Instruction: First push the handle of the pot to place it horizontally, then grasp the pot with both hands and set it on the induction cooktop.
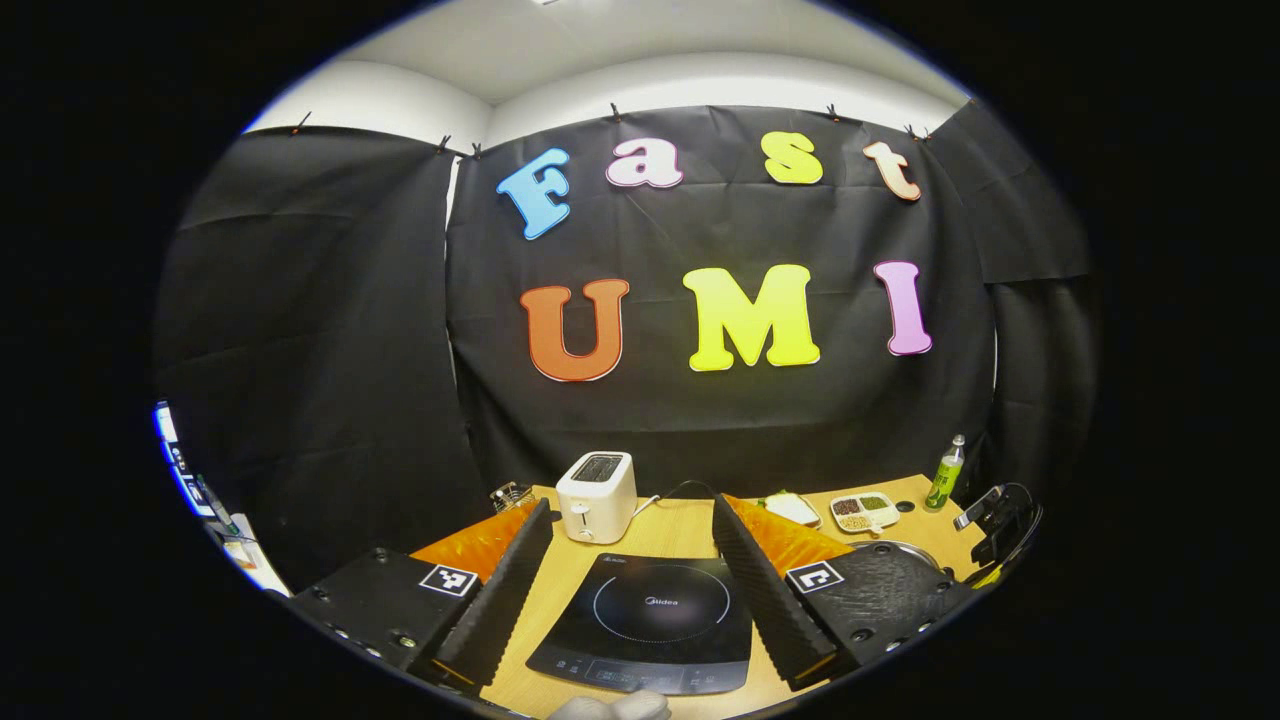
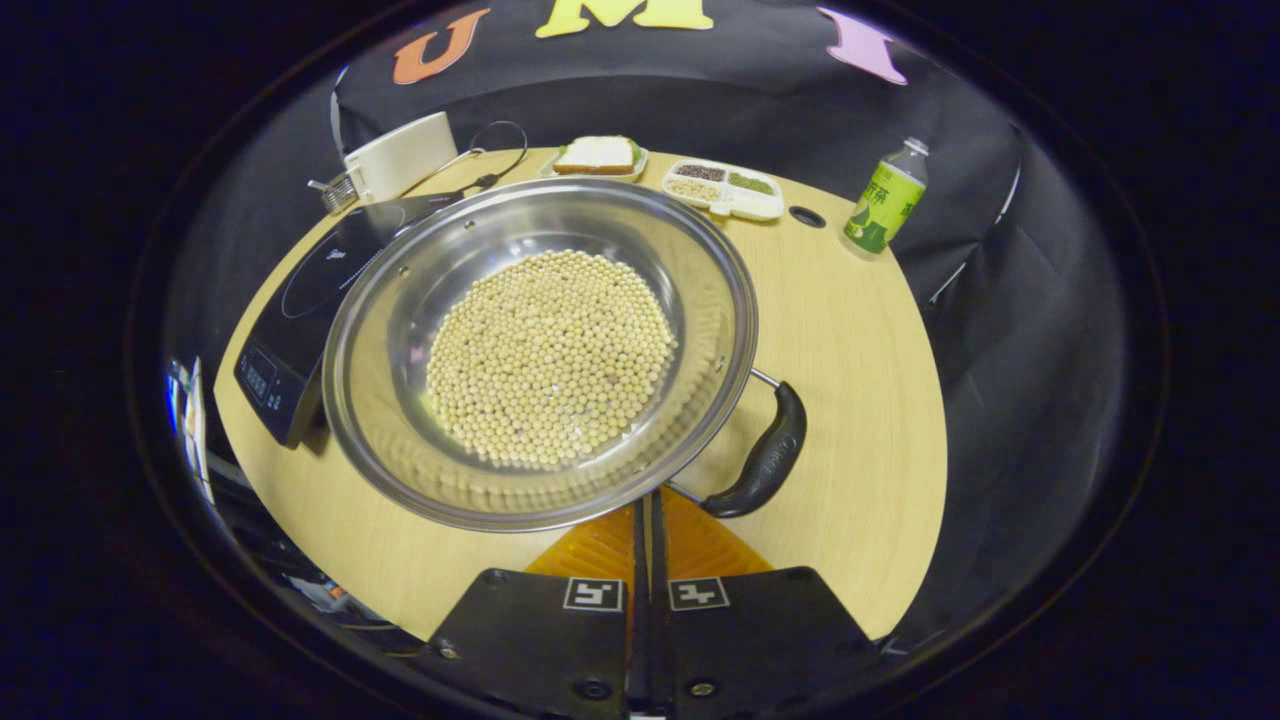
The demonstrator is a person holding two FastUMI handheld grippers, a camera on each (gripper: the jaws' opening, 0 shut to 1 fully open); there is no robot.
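- Pot (image 2: 540,350) sits on table (image 2: 850,330), right of cooktop (image 1: 650,615); handle (image 2: 765,460) angled.
- Steel, full of beans (image 2: 550,355): likely heavy, slick rim (keep level).
- Right gripper (image 2: 645,520) closed, empty, at rim; left gripper (image 1: 630,570) wide open, empty.
- Grip handle plus opposite rim.

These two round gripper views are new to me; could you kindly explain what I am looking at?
A person holds a two-finger gripper in each hand, and a fisheye camera rides on each. In the left gripper view, the left gripper is open, held above the induction cooktop, with a toaster behind. In the right gripper view, the right gripper has its fingers closed together at the near rim of a steel pot full of soybeans, beside its black handle. The wooden table also holds a bottle, a sandwich and a divided dish. Nothing is lifted.
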